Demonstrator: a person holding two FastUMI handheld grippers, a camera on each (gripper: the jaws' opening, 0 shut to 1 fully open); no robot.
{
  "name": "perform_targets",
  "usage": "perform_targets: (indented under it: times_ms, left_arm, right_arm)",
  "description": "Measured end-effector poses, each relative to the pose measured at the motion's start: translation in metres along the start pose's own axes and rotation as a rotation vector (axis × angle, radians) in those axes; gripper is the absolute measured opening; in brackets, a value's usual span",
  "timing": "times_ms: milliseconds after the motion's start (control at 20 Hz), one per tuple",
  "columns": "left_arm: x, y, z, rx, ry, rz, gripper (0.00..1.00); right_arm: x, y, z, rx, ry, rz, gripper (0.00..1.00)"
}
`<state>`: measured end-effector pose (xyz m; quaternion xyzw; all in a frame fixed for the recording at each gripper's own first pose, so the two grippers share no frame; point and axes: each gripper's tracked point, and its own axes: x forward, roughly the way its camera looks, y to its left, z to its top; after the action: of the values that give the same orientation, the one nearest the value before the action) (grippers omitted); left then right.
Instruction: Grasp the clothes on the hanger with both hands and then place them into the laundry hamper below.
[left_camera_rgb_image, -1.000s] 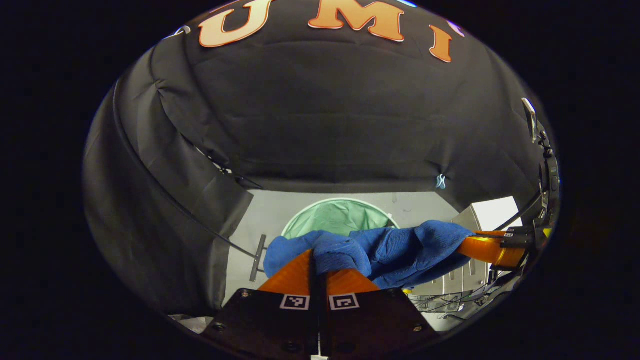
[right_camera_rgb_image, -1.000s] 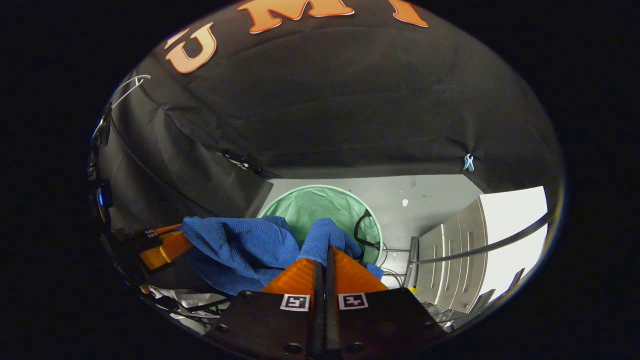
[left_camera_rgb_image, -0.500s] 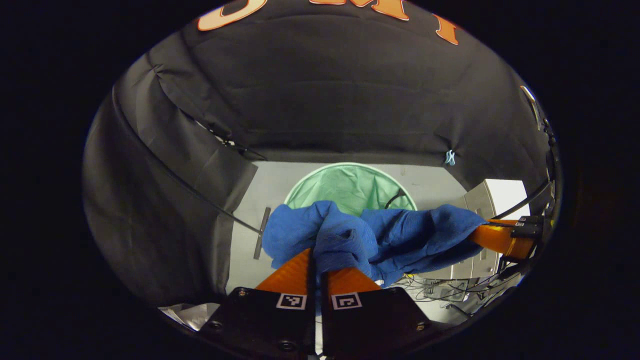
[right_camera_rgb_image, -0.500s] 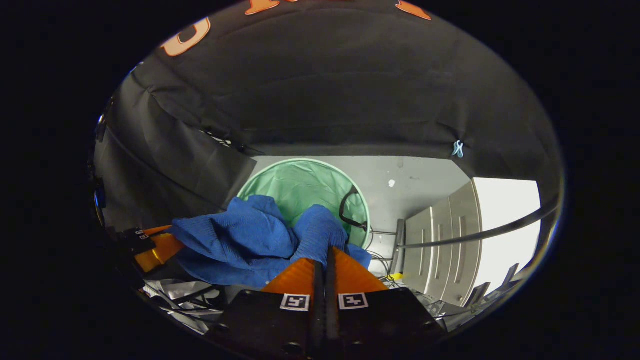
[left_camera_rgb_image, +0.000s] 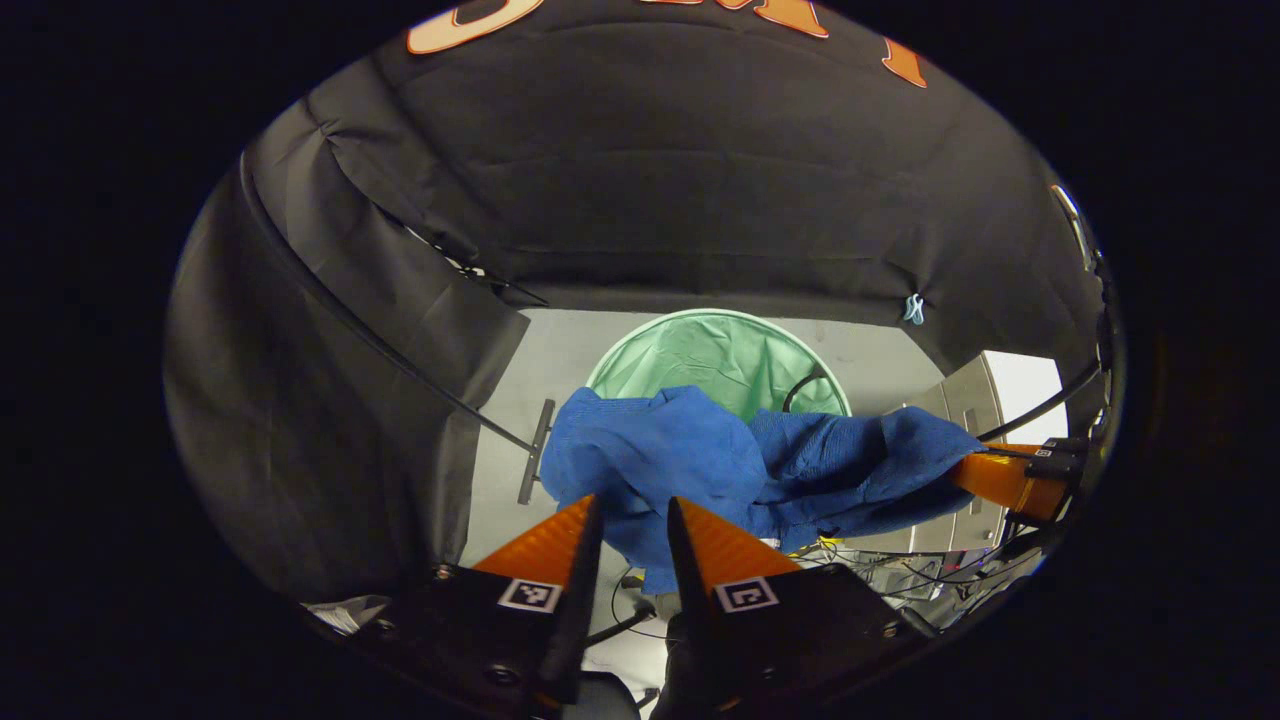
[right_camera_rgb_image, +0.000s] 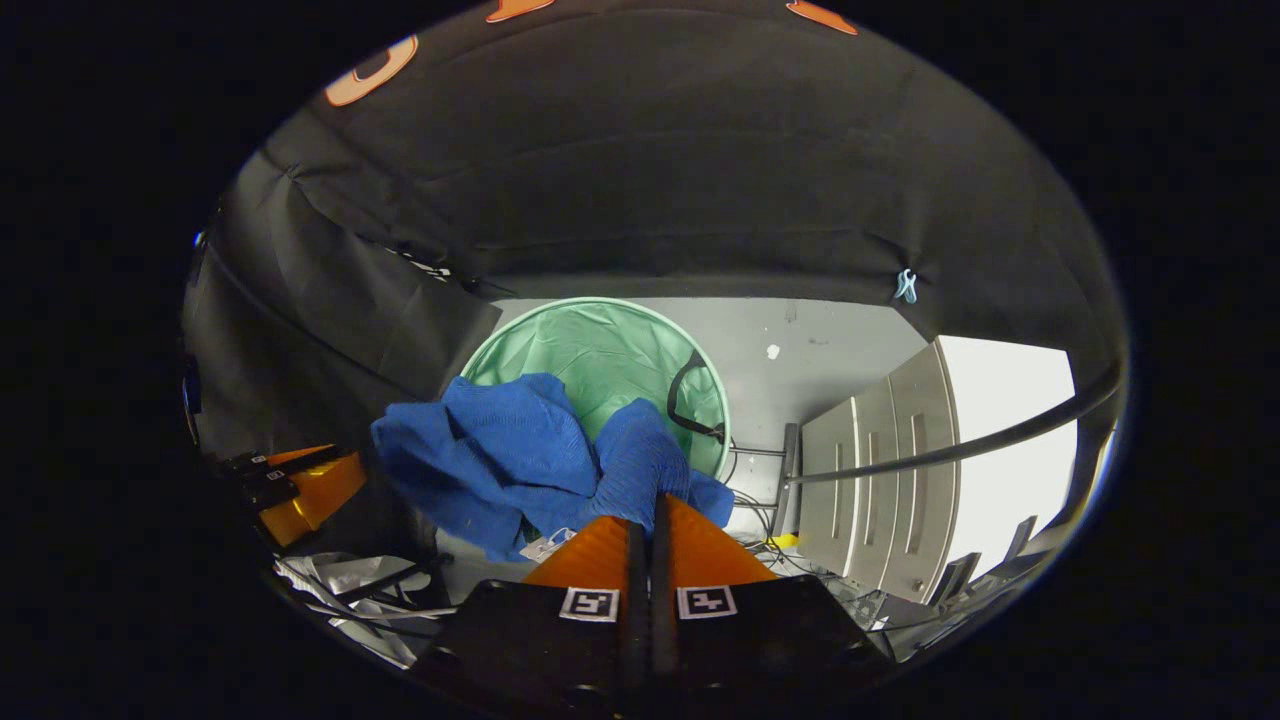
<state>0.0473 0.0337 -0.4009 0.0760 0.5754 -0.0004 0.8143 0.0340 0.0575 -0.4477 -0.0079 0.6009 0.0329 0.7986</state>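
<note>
Left gripper view: we find the left gripper (left_camera_rgb_image: 634, 515) with its fingers apart, a plain gap between the tips and no cloth between them. The blue garment (left_camera_rgb_image: 700, 455) hangs bunched just past those tips, above the near rim of the green laundry hamper (left_camera_rgb_image: 715, 350), which stands on the grey floor (left_camera_rgb_image: 545, 360). At the right edge the right gripper (left_camera_rgb_image: 975, 470) holds the garment's far end. A white cabinet (left_camera_rgb_image: 1000, 385) stands behind it.

Right gripper view: we find the right gripper (right_camera_rgb_image: 650, 510) with its fingers together, clamped on a fold of the blue garment (right_camera_rgb_image: 520, 450). The cloth droops leftward over the hamper (right_camera_rgb_image: 600, 350) rim. The left gripper (right_camera_rgb_image: 325, 480) sits apart from it at the left edge. Loose cables (right_camera_rgb_image: 760, 500) lie by the cabinet (right_camera_rgb_image: 880, 470).
</note>
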Motion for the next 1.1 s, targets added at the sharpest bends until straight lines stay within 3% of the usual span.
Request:
perform_targets:
  times_ms: [200,250,300,500,550,600,650,800,900,1000,1050,1100]
  left_arm:
    - [-0.005,-0.001,-0.008,-0.012,0.009,-0.007,0.77]
    - [-0.006,0.000,-0.011,-0.014,0.012,-0.012,0.81]
    - [-0.008,0.001,-0.012,-0.018,0.013,-0.016,0.82]
    - [-0.011,0.005,-0.018,-0.033,0.012,-0.010,0.84]
    - [-0.013,0.005,-0.020,-0.038,0.011,-0.011,0.89]
    - [-0.014,0.007,-0.019,-0.040,0.008,-0.008,0.94]
    - [-0.017,0.007,-0.018,-0.040,0.003,-0.003,0.94]
    - [-0.025,0.007,-0.016,-0.030,-0.017,0.003,0.98]
    - [-0.030,0.007,-0.015,-0.023,-0.032,0.005,0.98]
    - [-0.038,0.005,-0.014,-0.016,-0.048,0.002,0.98]
    - [-0.043,0.002,-0.013,-0.010,-0.059,0.002,0.98]
    - [-0.047,0.003,-0.011,-0.005,-0.070,0.002,0.98]
  right_arm:
    - [0.000,0.001,-0.002,-0.002,-0.002,0.004,0.08]
    - [-0.002,0.003,0.000,0.002,-0.003,0.007,0.15]
    - [-0.003,0.005,0.000,0.001,-0.006,0.010,0.10]
    - [-0.010,0.009,0.002,-0.011,-0.017,0.024,0.11]
    - [-0.011,0.010,0.002,-0.013,-0.020,0.021,0.00]
    - [-0.013,0.009,0.000,-0.015,-0.022,0.015,0.12]
    - [-0.014,0.010,-0.002,-0.014,-0.023,0.019,0.00]
    - [-0.019,0.007,-0.004,-0.015,-0.037,0.013,0.40]
    - [-0.026,0.007,-0.005,-0.012,-0.049,0.016,0.39]
    - [-0.036,0.004,-0.001,-0.002,-0.080,0.002,0.63]
    - [-0.042,0.001,0.003,0.002,-0.102,-0.005,0.71]
    - [-0.048,0.000,0.007,0.003,-0.122,-0.010,0.65]
